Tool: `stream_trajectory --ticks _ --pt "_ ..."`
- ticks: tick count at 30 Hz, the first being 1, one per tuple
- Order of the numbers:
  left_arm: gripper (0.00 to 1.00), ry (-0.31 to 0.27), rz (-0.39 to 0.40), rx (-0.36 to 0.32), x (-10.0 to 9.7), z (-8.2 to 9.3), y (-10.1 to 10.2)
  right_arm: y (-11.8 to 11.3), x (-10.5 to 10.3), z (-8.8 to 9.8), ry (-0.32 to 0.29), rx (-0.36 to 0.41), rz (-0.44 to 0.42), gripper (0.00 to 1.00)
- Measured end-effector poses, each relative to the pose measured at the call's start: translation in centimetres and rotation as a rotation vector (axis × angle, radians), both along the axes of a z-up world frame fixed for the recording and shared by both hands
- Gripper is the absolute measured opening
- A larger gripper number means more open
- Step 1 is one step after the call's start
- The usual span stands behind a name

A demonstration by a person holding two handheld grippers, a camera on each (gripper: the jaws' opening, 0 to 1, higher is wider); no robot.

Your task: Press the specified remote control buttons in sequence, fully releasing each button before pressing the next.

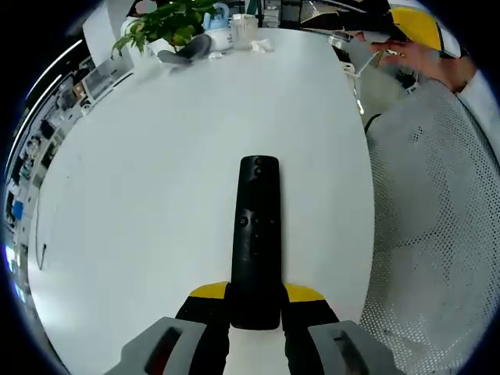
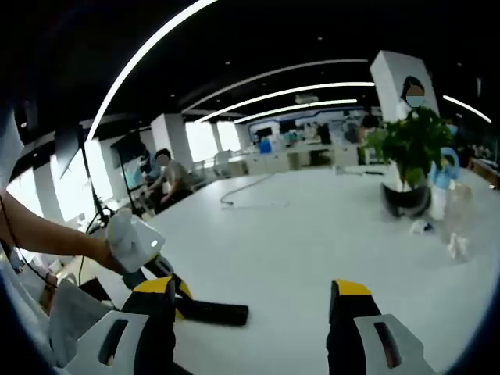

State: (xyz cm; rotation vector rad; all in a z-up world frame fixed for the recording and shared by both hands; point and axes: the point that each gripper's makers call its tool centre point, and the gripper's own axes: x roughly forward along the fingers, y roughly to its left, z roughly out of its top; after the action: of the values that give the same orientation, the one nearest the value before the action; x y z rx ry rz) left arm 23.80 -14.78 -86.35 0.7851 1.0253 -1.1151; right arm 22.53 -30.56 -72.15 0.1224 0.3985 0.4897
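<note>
A long black remote control (image 1: 258, 242) lies pointing away from me over the white table (image 1: 156, 195). My left gripper (image 1: 257, 293) is shut on its near end, yellow-tipped jaws pressed against both sides. In the right gripper view, the remote (image 2: 215, 312) pokes out rightward, held low over the table (image 2: 312, 234) by the left gripper (image 2: 176, 293) and a person's hand. My right gripper (image 2: 255, 291) stands open above the table with nothing between its jaws, and the remote's tip lies just inside its left jaw.
A potted plant (image 1: 168, 27) (image 2: 410, 148) and white cups (image 1: 242, 27) stand at the table's far end. A white mesh chair (image 1: 437, 234) borders the table's right edge, with a person's hand (image 1: 422, 58) beyond it. A cable (image 2: 250, 199) lies on the table.
</note>
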Motion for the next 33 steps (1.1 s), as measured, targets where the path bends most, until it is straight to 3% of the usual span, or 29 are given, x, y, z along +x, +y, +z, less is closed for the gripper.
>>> stream_trajectory --ticks 12,17,23,28,33 --pt "0.24 -0.005 -0.031 0.061 6.3 -0.1 0.7 -0.7 0.2 -0.2 0.001 -0.014 -0.041 0.74" --pt "0.24 0.017 -0.035 0.068 7.9 -0.1 0.7 -1.0 0.3 -0.5 0.014 -0.022 -0.055 0.73" --pt "0.24 -0.007 -0.058 0.113 10.4 -0.1 0.9 -1.0 0.3 -0.8 0.026 -0.032 -0.054 0.71" --pt "0.24 0.034 -0.049 0.119 12.3 -0.1 1.1 -1.2 0.4 -0.9 0.035 -0.035 -0.064 0.70" --pt "0.24 0.040 -0.080 0.154 14.1 -0.2 1.2 -1.4 0.4 -1.1 0.041 -0.037 -0.072 0.69"
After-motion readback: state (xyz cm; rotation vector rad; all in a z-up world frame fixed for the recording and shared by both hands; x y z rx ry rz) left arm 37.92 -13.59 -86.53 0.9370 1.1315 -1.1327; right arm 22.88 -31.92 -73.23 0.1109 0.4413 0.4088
